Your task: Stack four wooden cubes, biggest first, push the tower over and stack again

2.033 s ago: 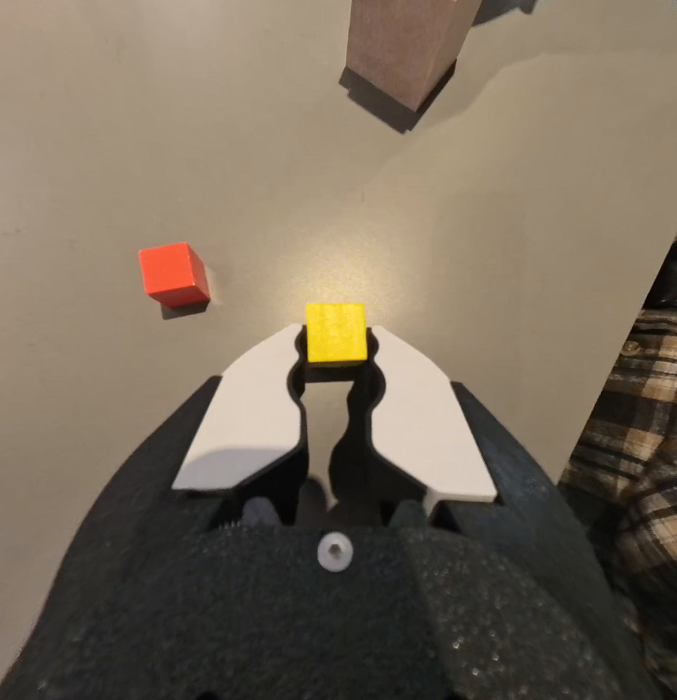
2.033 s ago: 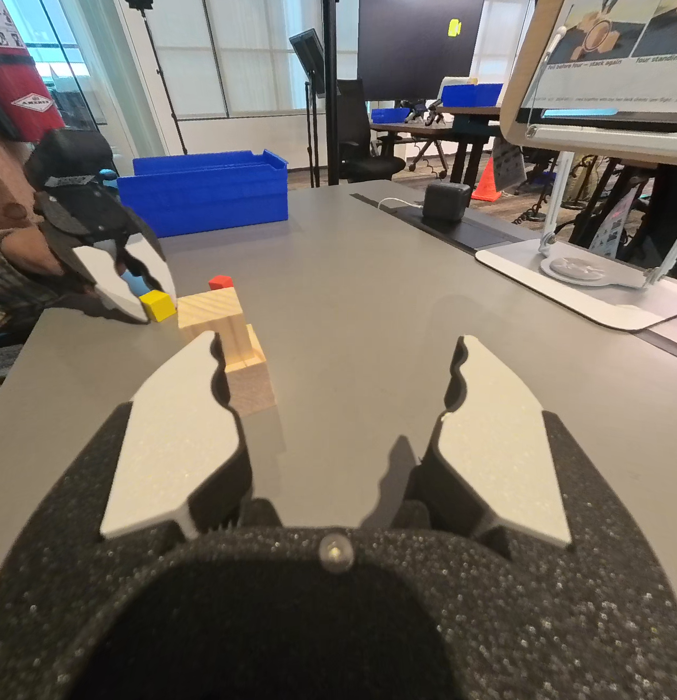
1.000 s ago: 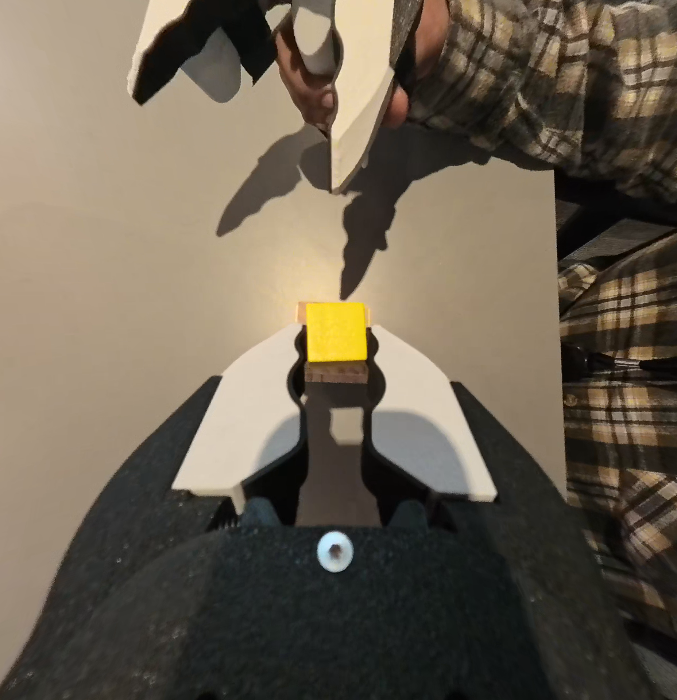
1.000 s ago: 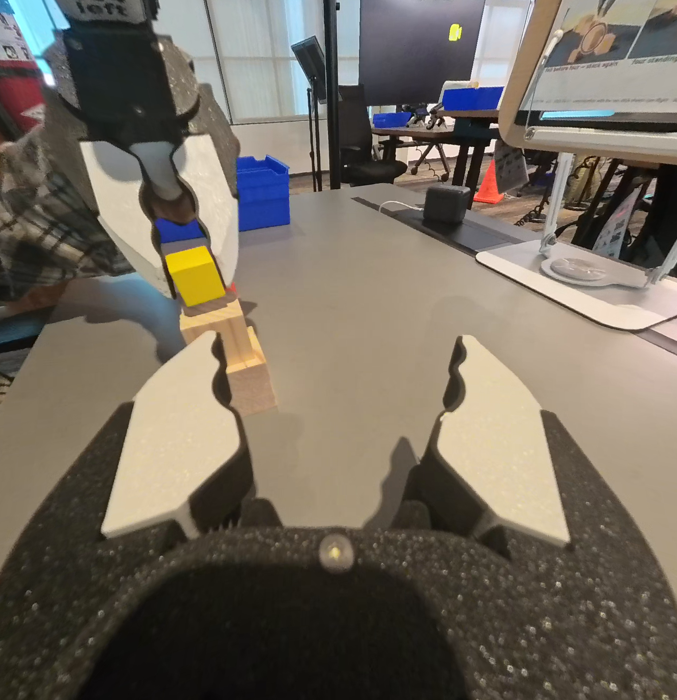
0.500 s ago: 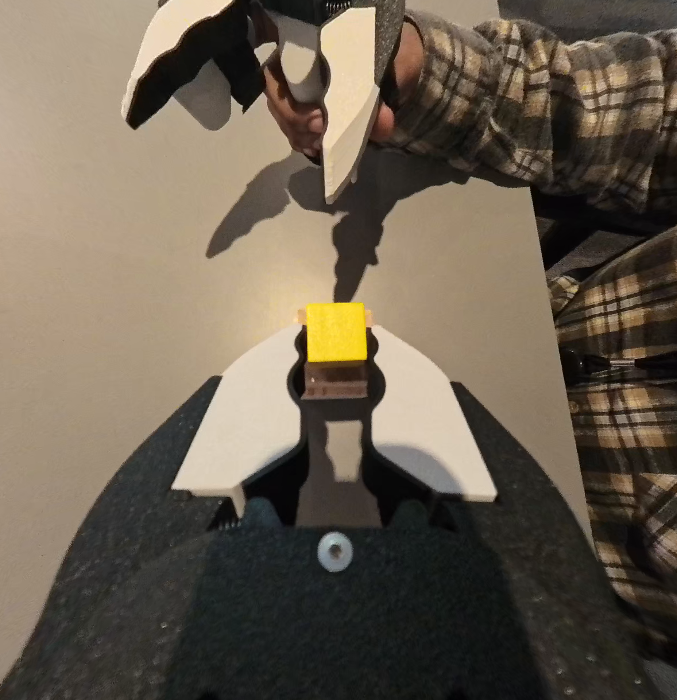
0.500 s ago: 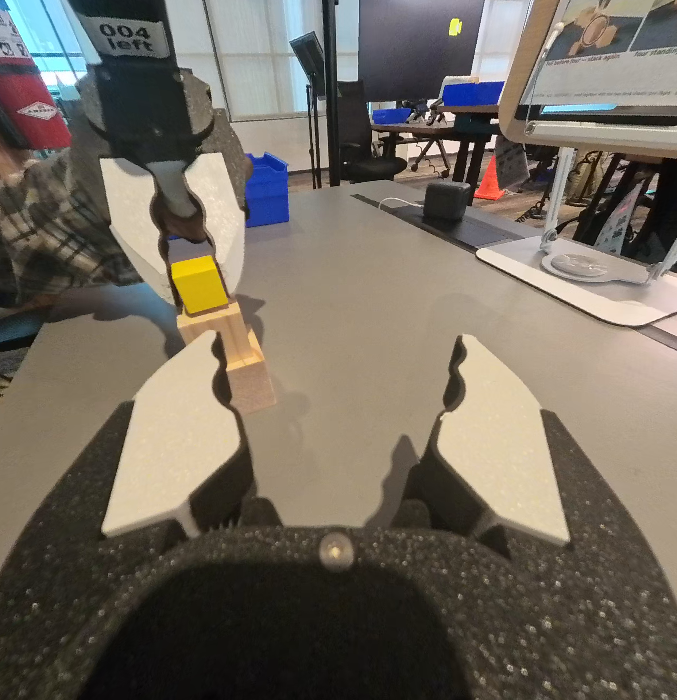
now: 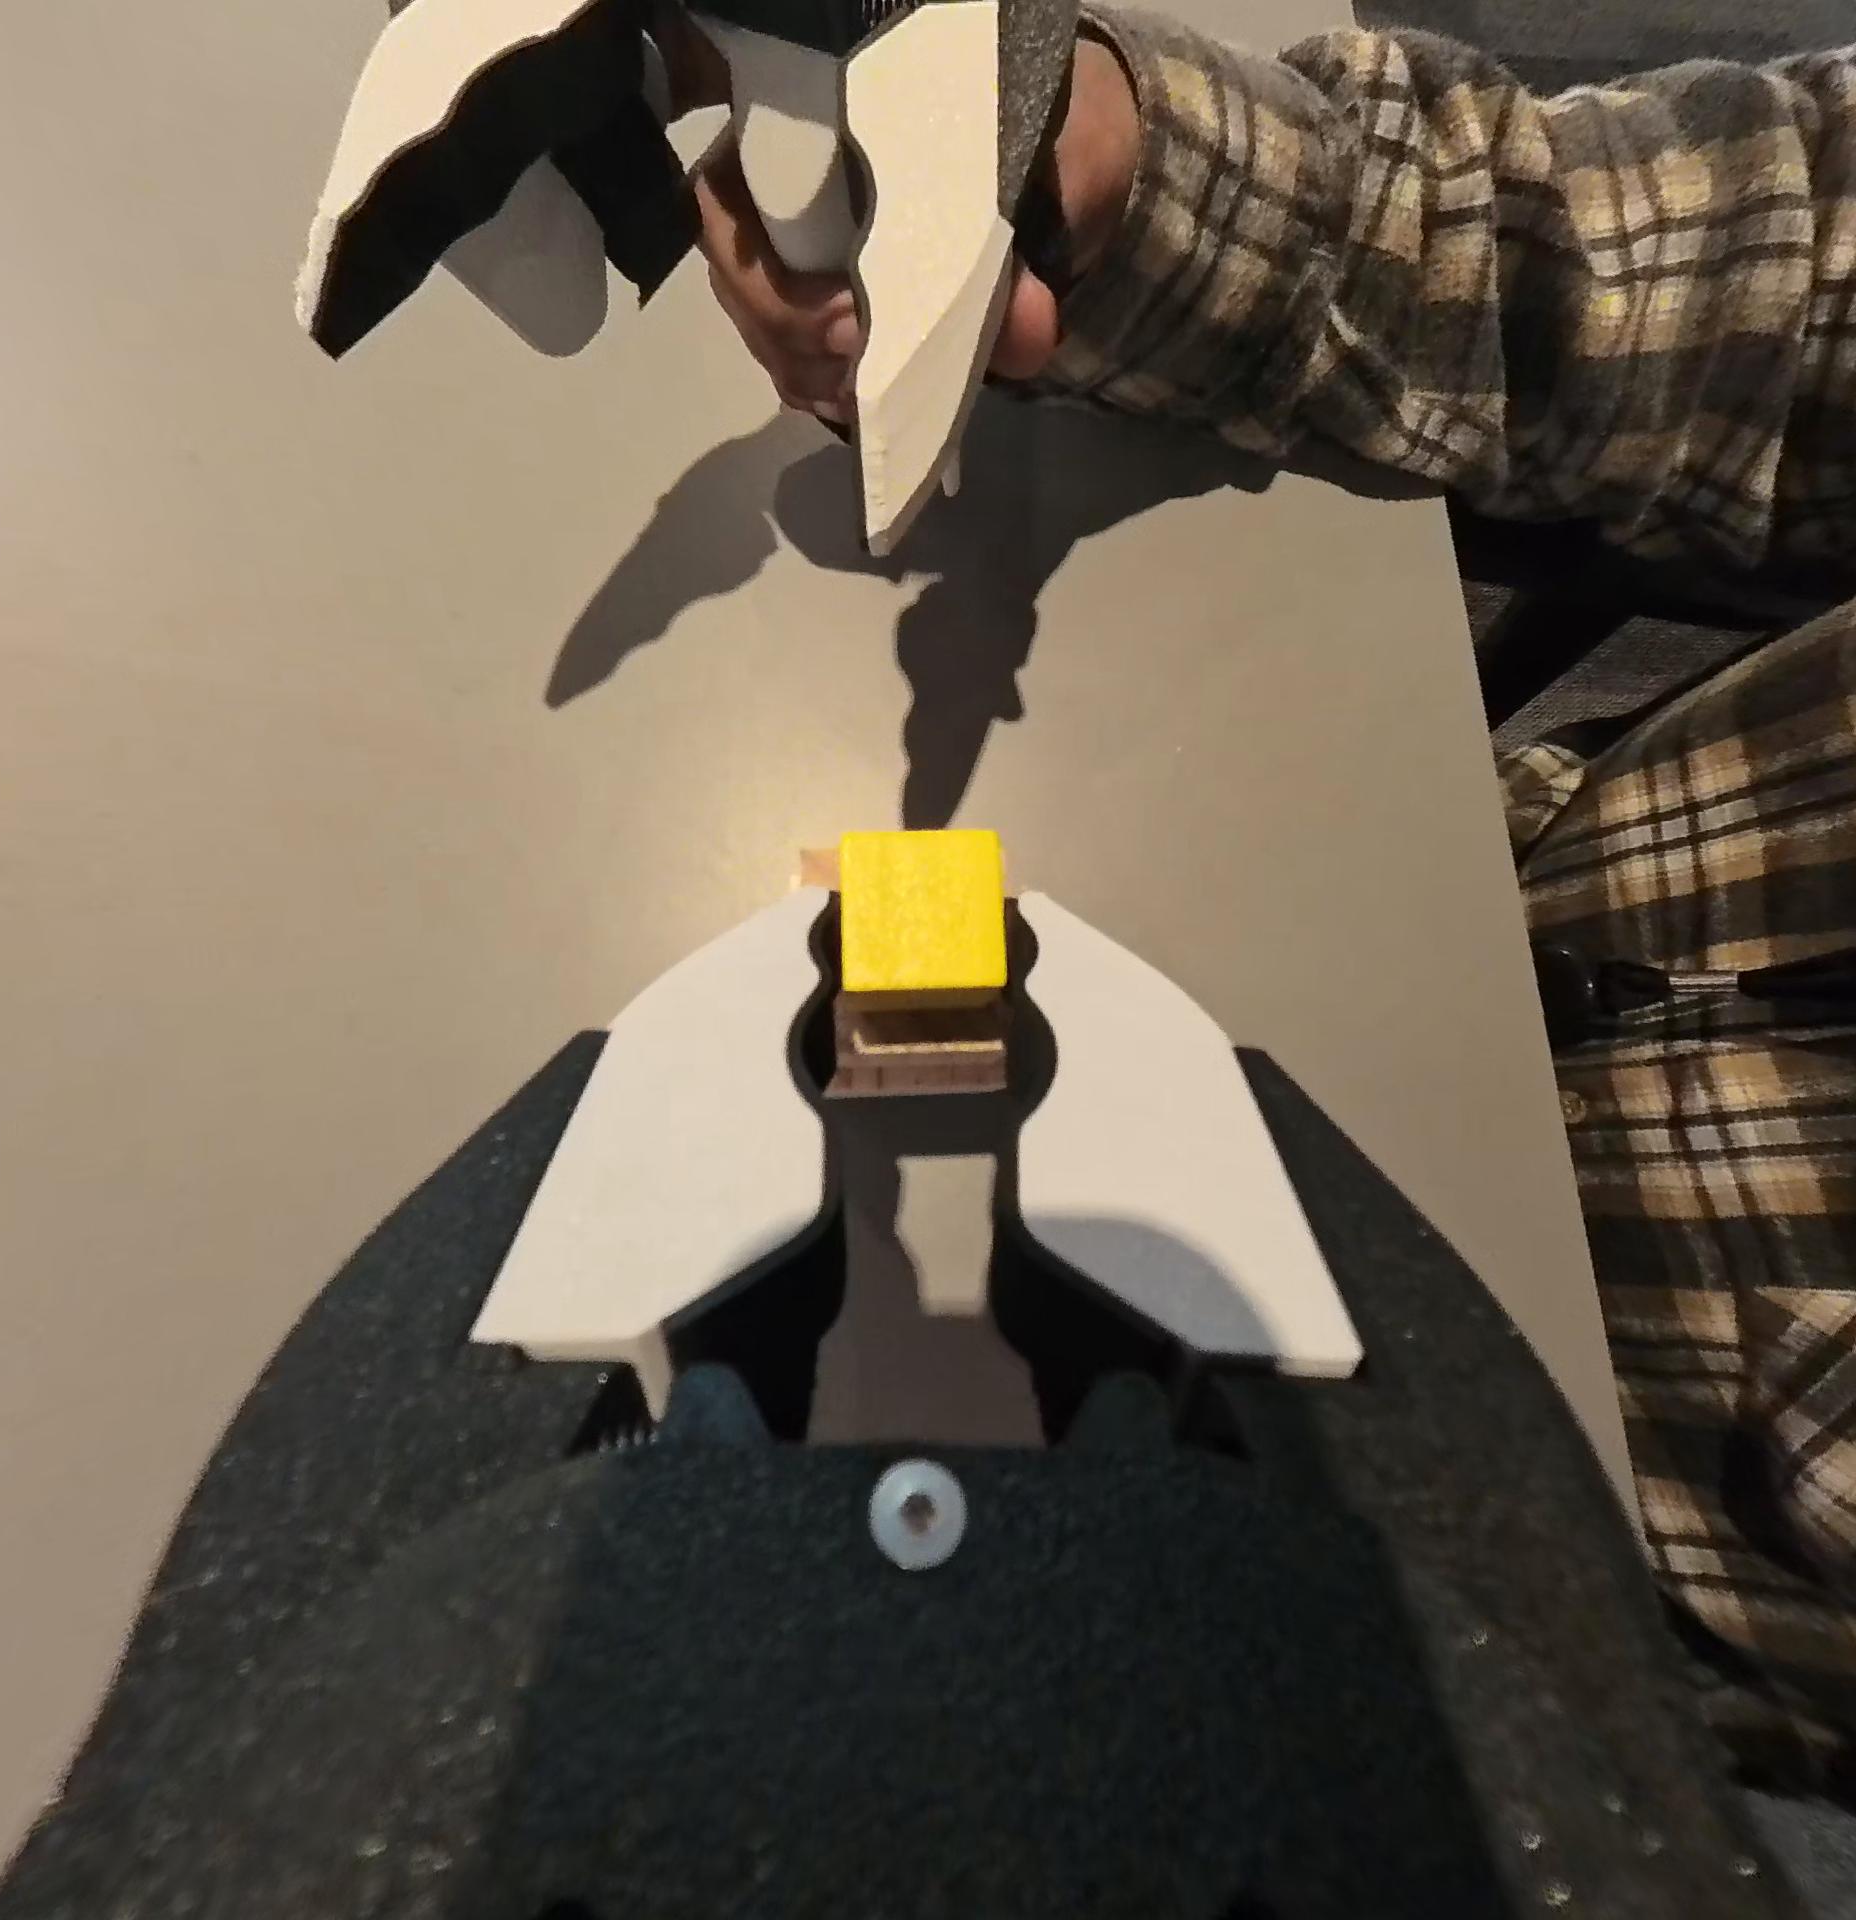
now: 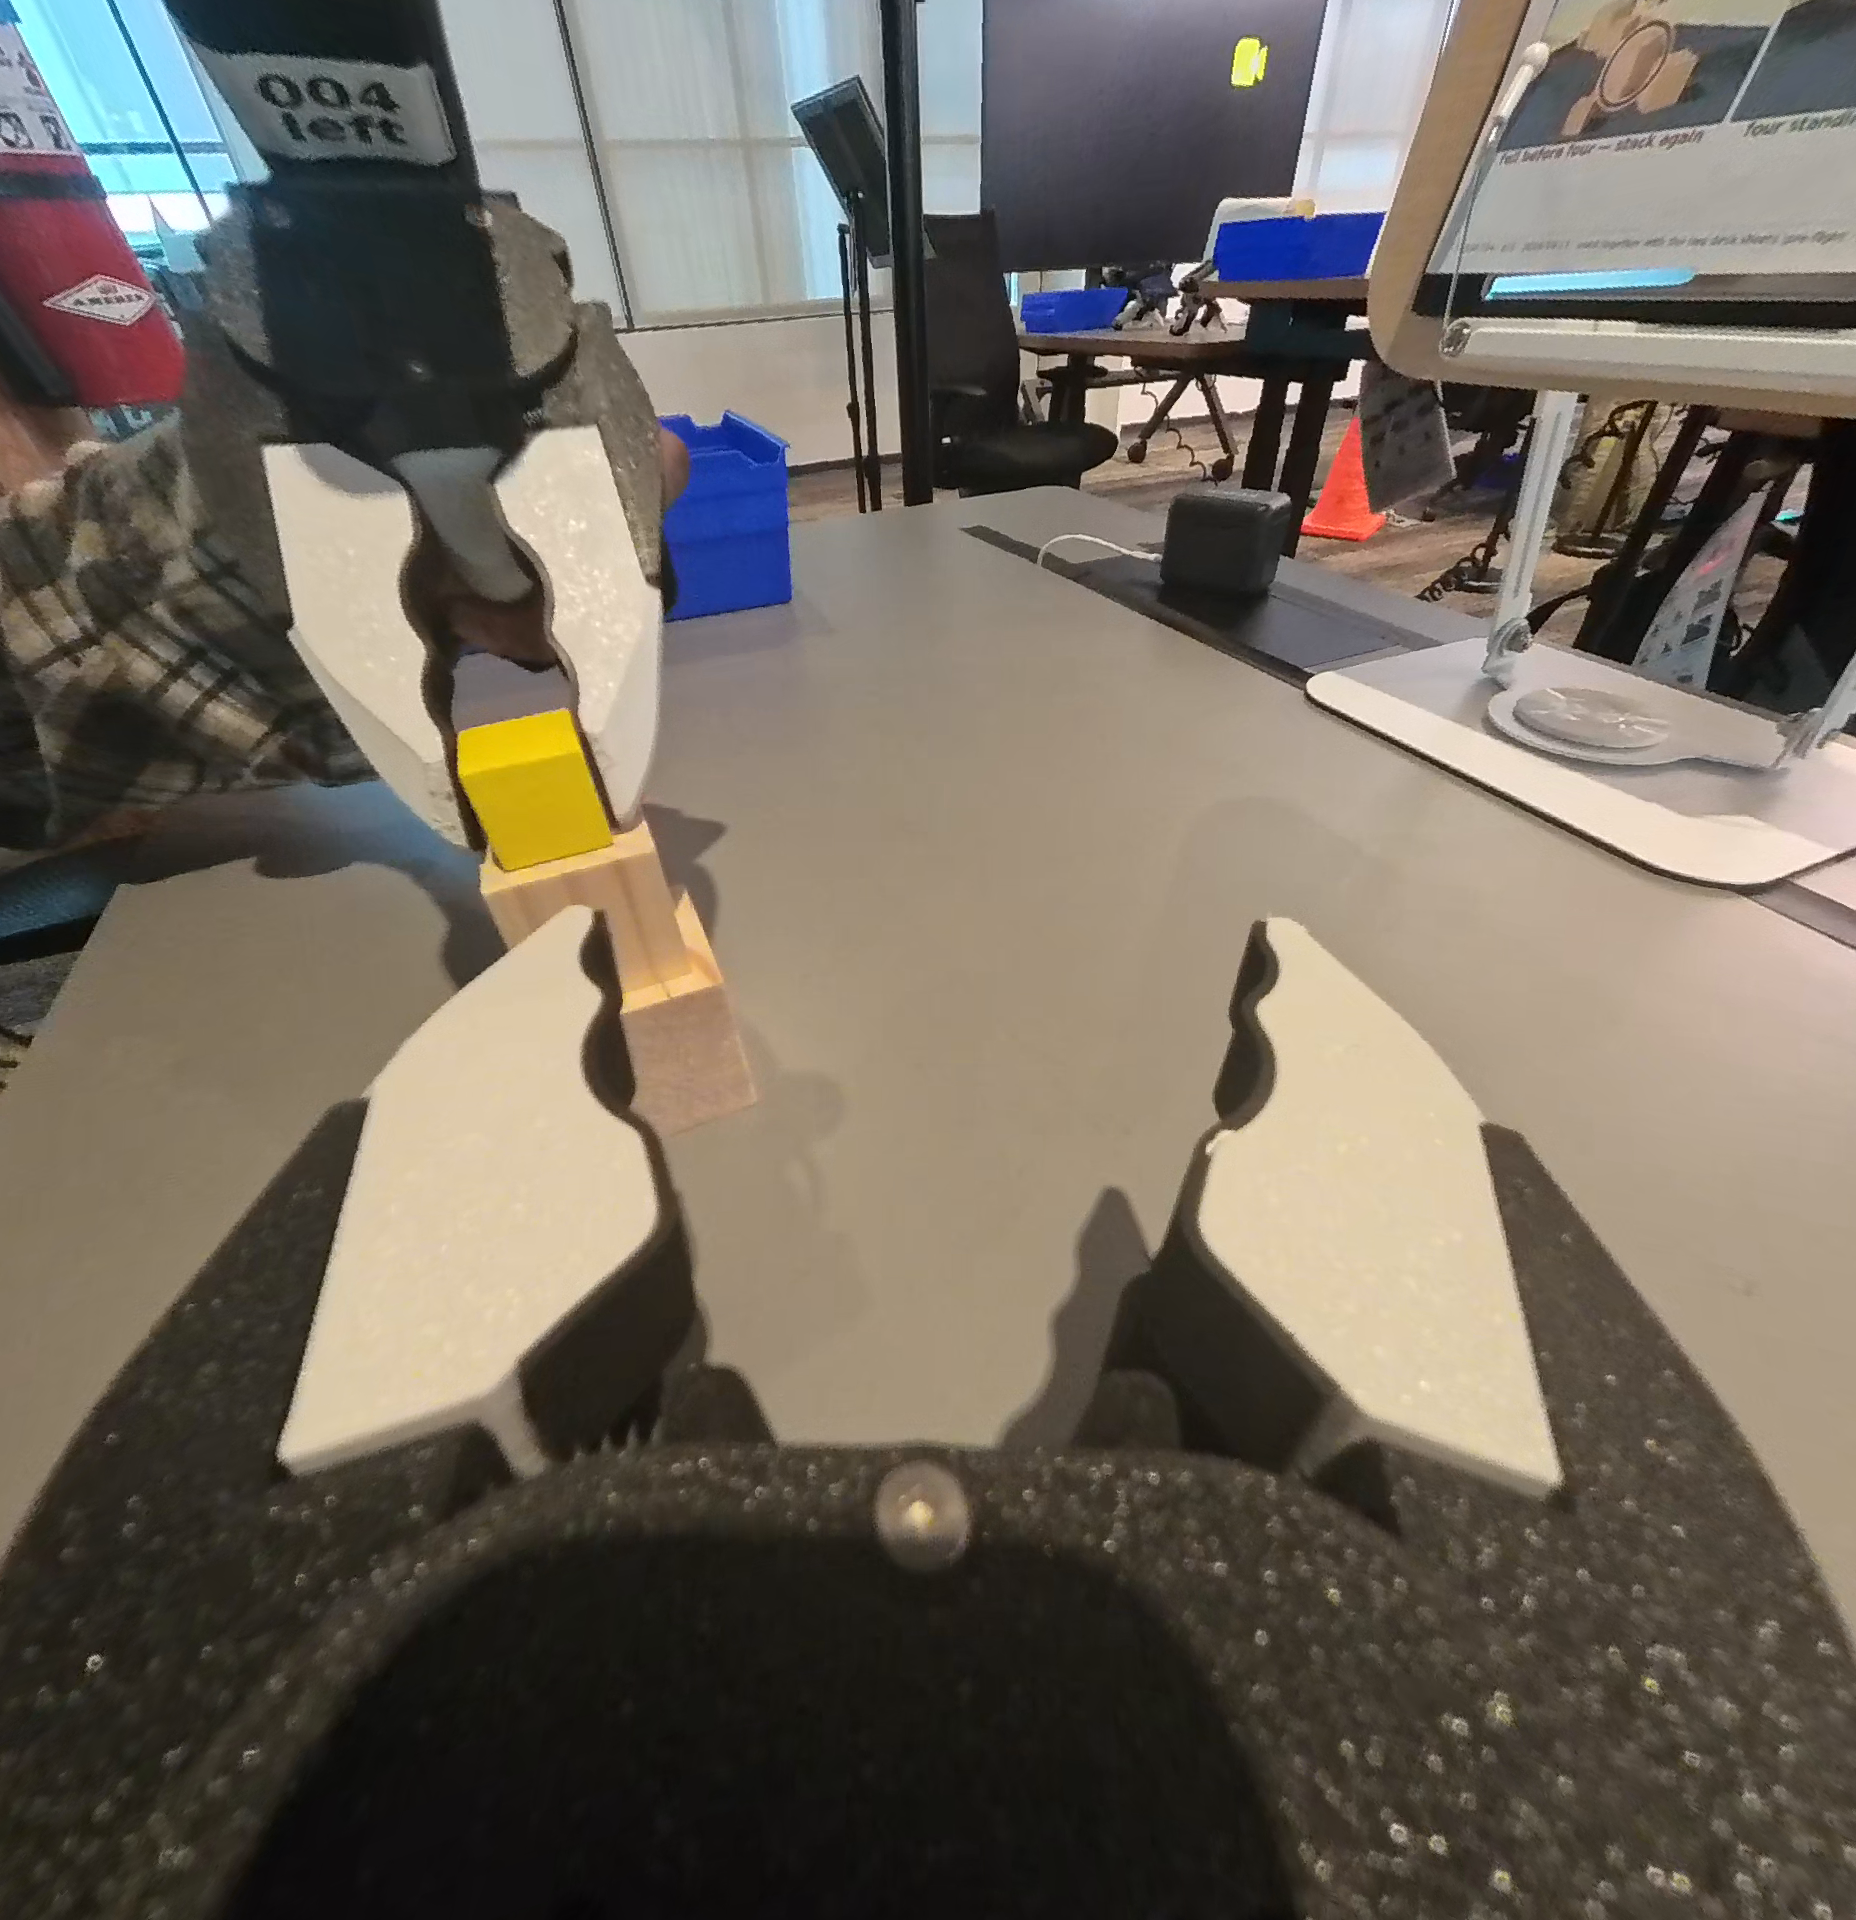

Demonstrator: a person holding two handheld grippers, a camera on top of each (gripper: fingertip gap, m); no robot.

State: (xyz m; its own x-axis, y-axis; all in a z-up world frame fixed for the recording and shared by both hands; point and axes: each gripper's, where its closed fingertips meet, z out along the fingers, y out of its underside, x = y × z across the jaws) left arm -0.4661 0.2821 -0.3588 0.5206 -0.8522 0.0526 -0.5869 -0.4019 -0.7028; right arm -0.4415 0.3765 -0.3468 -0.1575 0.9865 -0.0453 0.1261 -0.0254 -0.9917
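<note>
My left gripper (image 7: 922, 920) holds the yellow cube (image 7: 922, 910) on the plain wooden stack (image 8: 633, 914) – touching its top. My right gripper (image 8: 919, 1023) is wide open beside that stack, holding nothing.

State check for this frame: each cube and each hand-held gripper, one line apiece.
yellow cube: on the upper wooden cube, still gripped.
upper wooden cube: stacked on the lower one.
lower wooden cube: on the table.
left hand-held gripper: shut on the yellow cube.
right hand-held gripper: open, empty.
</note>
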